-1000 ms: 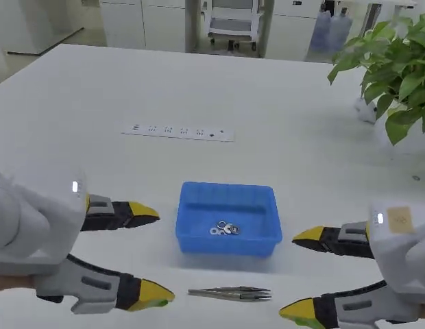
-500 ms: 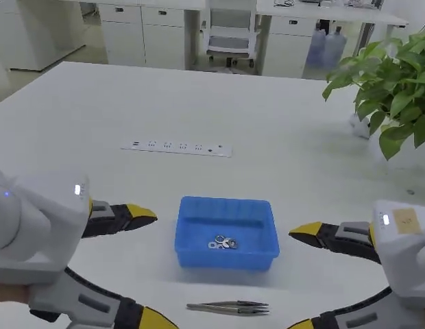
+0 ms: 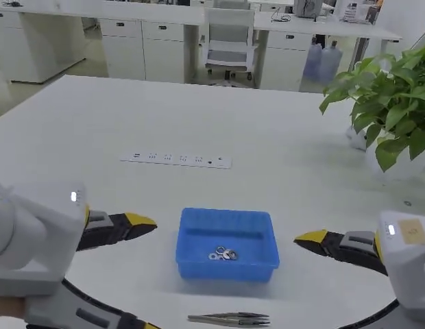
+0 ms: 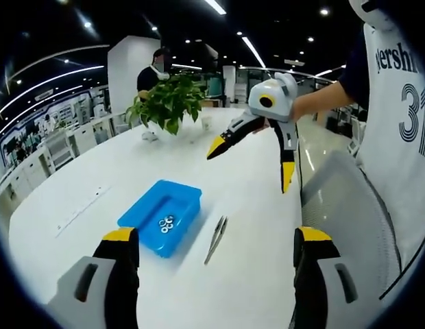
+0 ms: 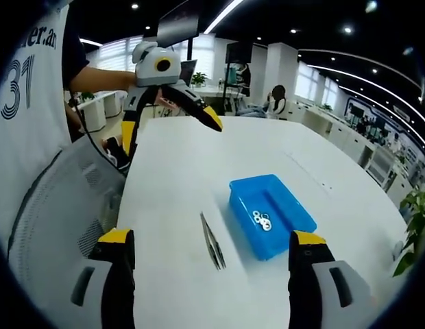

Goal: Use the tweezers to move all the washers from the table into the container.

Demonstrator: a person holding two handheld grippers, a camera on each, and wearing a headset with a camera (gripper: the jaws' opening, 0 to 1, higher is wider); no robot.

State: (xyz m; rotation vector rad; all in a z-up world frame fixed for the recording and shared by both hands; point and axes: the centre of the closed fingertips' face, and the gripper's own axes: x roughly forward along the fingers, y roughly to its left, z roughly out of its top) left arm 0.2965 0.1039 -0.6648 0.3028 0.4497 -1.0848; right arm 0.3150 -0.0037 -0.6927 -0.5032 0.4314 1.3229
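The left gripper [image 4: 216, 236] and right gripper [image 5: 211, 238], jaws spread wide and empty, point inward from left and right of the container [image 3: 226, 264], which holds the washers [image 3: 223, 255]; the tweezers [image 3: 229, 319] lie on the table [image 3: 199, 116] at its near side.

an open-plan office: rows of white desks [image 3: 322, 24], drawer cabinets [image 3: 161, 60], an office chair [image 3: 229, 41] and a potted plant [image 3: 394, 103].
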